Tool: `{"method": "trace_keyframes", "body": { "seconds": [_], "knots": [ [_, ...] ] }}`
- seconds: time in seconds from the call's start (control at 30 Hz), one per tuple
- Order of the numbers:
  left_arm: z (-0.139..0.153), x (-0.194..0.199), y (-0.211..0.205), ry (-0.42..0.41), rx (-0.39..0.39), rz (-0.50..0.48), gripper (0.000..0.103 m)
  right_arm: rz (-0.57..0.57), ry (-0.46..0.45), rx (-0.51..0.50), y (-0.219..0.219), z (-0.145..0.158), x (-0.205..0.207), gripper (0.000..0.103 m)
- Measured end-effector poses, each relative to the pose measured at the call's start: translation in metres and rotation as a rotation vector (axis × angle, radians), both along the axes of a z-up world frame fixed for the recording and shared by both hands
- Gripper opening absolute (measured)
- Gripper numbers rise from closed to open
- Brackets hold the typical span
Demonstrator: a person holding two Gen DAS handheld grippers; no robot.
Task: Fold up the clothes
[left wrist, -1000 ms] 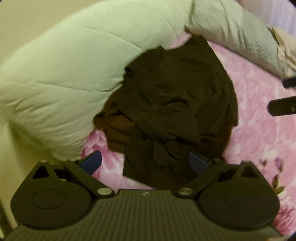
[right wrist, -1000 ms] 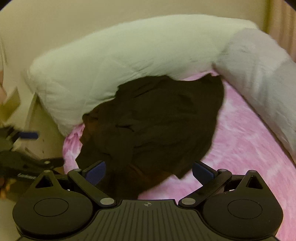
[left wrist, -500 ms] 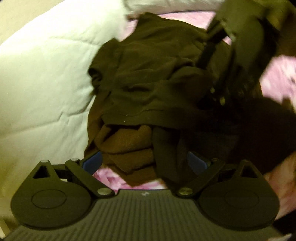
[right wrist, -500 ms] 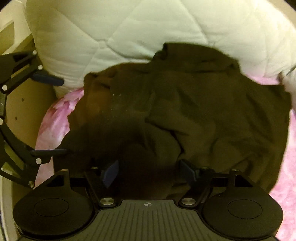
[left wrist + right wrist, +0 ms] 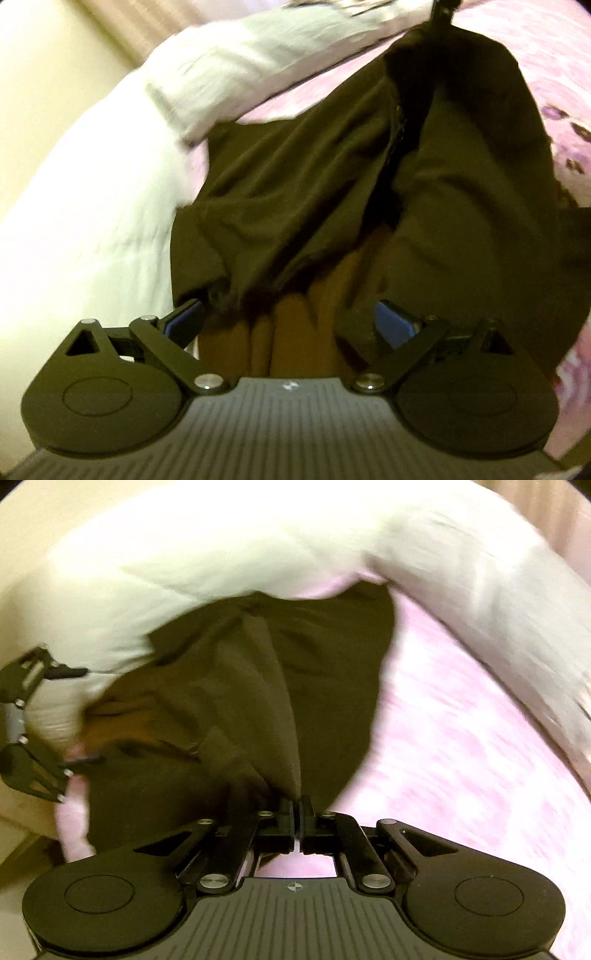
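Nearest the right wrist camera, the right gripper (image 5: 297, 808) has its jaws pressed together on a pinch of the dark brown garment (image 5: 258, 686), and the cloth runs up and away from that pinch in taut ridges. In the left wrist view the left gripper (image 5: 291, 319) stands wide, its blue pads (image 5: 391, 325) spread to either side of a bunch of the same garment (image 5: 295, 206); cloth lies between them, but nothing is clamped.

The step in hand looks like lifting and spreading the garment before any fold is made. To do it well, the left gripper should close on a true edge or corner, not on the thick bunch now between its pads, and at a spot well apart from the right gripper's pinch, so the cloth can hang flat between the two. Both should then pull apart evenly, since a lopsided pull would twist it.

The garment is dark brown, soft and heavily creased, with a lighter brown inner face showing close to the left gripper. A seam or opening runs up its middle. It is partly raised and partly lying on the bed's pink floral sheet (image 5: 461, 738).

Farther off, a white quilted duvet (image 5: 221, 546) curves behind the garment, touching its far edge.
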State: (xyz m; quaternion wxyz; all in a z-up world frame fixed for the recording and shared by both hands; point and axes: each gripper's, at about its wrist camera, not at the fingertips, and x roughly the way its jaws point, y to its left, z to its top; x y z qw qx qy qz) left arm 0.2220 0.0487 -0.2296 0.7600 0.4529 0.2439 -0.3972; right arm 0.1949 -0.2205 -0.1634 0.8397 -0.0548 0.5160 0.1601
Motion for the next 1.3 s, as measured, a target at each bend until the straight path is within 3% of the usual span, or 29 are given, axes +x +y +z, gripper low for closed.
{"method": "trace_keyframes", "body": {
  "seconds": [0.23, 0.27, 0.3, 0.33, 0.37, 0.43, 0.47, 0.5, 0.53, 0.57, 0.63, 0.7, 0.8, 0.83, 0.87, 0.9, 0.93, 1.07, 1.23, 1.3],
  "knots": [
    [-0.042, 0.012, -0.068, -0.106, 0.124, -0.348, 0.093, -0.199, 0.027, -0.023, -0.041, -0.021, -0.021, 0.002],
    [-0.049, 0.013, -0.075, -0.123, 0.159, -0.402, 0.089, -0.218, 0.026, -0.027, -0.043, -0.023, -0.025, 0.009],
    [-0.052, 0.016, -0.079, -0.134, 0.183, -0.442, 0.087, -0.24, 0.02, -0.029, -0.046, -0.024, -0.032, 0.043],
    [-0.055, 0.018, -0.083, -0.146, 0.207, -0.481, 0.086, -0.258, 0.013, -0.014, -0.047, -0.024, -0.04, 0.091],
    [-0.058, 0.02, -0.086, -0.155, 0.228, -0.517, 0.085, -0.273, 0.008, 0.007, -0.047, -0.024, -0.047, 0.1],
    [-0.055, 0.027, -0.09, -0.131, 0.24, -0.546, 0.077, -0.285, 0.018, 0.056, -0.041, -0.027, -0.057, 0.099],
    [-0.053, 0.031, -0.091, -0.114, 0.245, -0.548, 0.064, -0.274, 0.042, 0.085, -0.033, -0.031, -0.057, 0.099],
    [-0.05, 0.036, -0.094, -0.109, 0.252, -0.539, 0.032, -0.263, 0.056, 0.116, -0.026, -0.036, -0.06, 0.099],
    [-0.046, 0.042, -0.098, -0.104, 0.258, -0.524, 0.018, -0.257, 0.056, 0.136, -0.018, -0.043, -0.06, 0.099],
    [-0.039, 0.052, -0.102, -0.09, 0.254, -0.48, 0.011, -0.253, 0.052, 0.151, -0.01, -0.051, -0.059, 0.099],
    [-0.019, 0.074, -0.105, 0.0, 0.189, -0.364, 0.01, -0.265, 0.044, 0.176, 0.001, -0.067, -0.055, 0.099],
    [0.001, 0.097, -0.111, 0.026, 0.121, -0.267, 0.009, -0.315, 0.033, 0.19, 0.003, -0.084, -0.047, 0.099],
    [0.022, 0.113, -0.116, 0.034, 0.066, -0.239, 0.009, -0.369, 0.013, 0.209, 0.004, -0.101, -0.038, 0.099],
    [0.027, 0.115, -0.118, 0.031, 0.055, -0.243, 0.009, -0.362, 0.003, 0.214, 0.001, -0.096, -0.038, 0.089],
    [0.033, 0.116, -0.12, 0.019, 0.051, -0.249, 0.009, -0.355, -0.007, 0.22, -0.002, -0.091, -0.039, 0.071],
    [0.039, 0.116, -0.12, 0.015, 0.047, -0.246, 0.009, -0.348, -0.017, 0.225, -0.006, -0.086, -0.04, 0.026],
    [0.045, 0.116, -0.121, 0.01, 0.043, -0.242, 0.009, -0.341, -0.027, 0.23, -0.009, -0.081, -0.041, 0.013],
    [0.08, 0.084, -0.117, -0.021, 0.01, -0.225, 0.007, -0.325, -0.081, 0.231, -0.029, -0.052, -0.052, 0.007],
    [0.129, 0.023, -0.138, 0.013, -0.1, -0.216, 0.007, -0.415, -0.199, 0.144, -0.111, 0.023, -0.133, 0.007],
    [0.148, -0.027, -0.149, -0.002, -0.119, -0.272, 0.007, -0.441, -0.238, 0.11, -0.142, 0.048, -0.171, 0.007]
  ]
}}
